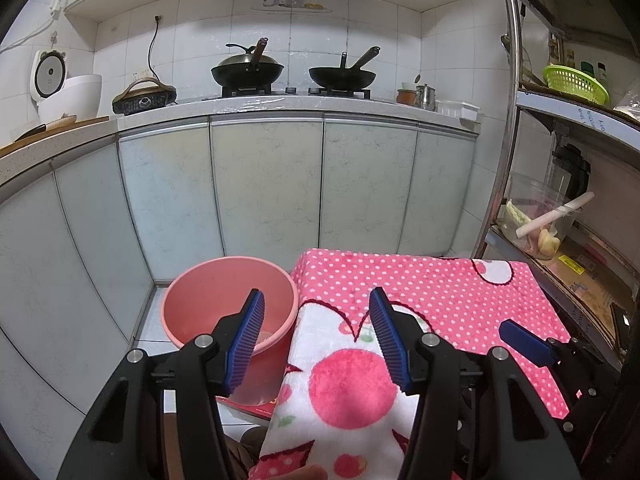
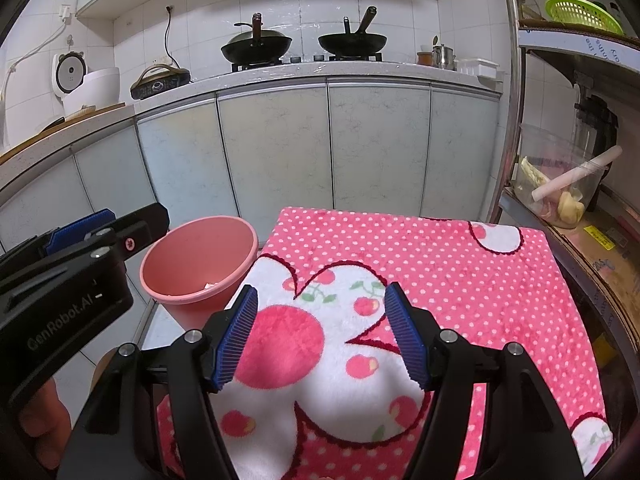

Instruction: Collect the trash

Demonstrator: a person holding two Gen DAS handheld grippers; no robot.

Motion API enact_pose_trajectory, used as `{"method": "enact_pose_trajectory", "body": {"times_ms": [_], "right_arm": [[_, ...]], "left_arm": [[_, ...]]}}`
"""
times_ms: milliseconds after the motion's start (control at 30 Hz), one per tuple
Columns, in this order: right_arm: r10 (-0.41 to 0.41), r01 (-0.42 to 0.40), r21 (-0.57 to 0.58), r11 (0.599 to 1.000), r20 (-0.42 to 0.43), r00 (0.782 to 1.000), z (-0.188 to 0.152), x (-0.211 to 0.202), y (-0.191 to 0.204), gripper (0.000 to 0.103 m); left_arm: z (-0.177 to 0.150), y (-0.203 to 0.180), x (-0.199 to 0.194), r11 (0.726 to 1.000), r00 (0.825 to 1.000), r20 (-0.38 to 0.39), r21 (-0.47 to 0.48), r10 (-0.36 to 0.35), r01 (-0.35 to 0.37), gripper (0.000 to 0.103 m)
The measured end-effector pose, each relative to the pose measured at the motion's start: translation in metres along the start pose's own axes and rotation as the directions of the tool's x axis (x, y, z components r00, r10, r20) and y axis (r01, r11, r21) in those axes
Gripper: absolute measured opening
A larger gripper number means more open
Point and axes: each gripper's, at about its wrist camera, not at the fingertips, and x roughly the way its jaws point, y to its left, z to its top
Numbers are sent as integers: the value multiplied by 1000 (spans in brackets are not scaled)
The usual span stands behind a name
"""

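Cloth [image 2: 420, 264]: fluffy pink polka-dot | Bucket [image 2: 192, 256]: round pink plastic, pale scrap inside | Left gripper [image 1: 316, 312]: agape, empty | Right gripper [image 2: 322, 308]: agape, empty

Two black woks [image 1: 247, 69] [image 1: 342, 74] are seen on the stove at the back. A white rice cooker [image 1: 66, 92] is set on the desk [image 1: 280, 104] to the left. A green basket [image 1: 575, 82] is kept on the shelf [image 1: 576, 110] at the right.
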Motion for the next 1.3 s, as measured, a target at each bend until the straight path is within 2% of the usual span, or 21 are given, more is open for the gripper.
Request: {"method": "enact_pose_trajectory", "body": {"times_ms": [1300], "right_arm": [[2, -2, -6, 1000, -6, 1000, -3, 0, 2, 66]], "left_arm": [[-1, -2, -1, 1000, 1000, 0, 5, 0, 0, 53]]}}
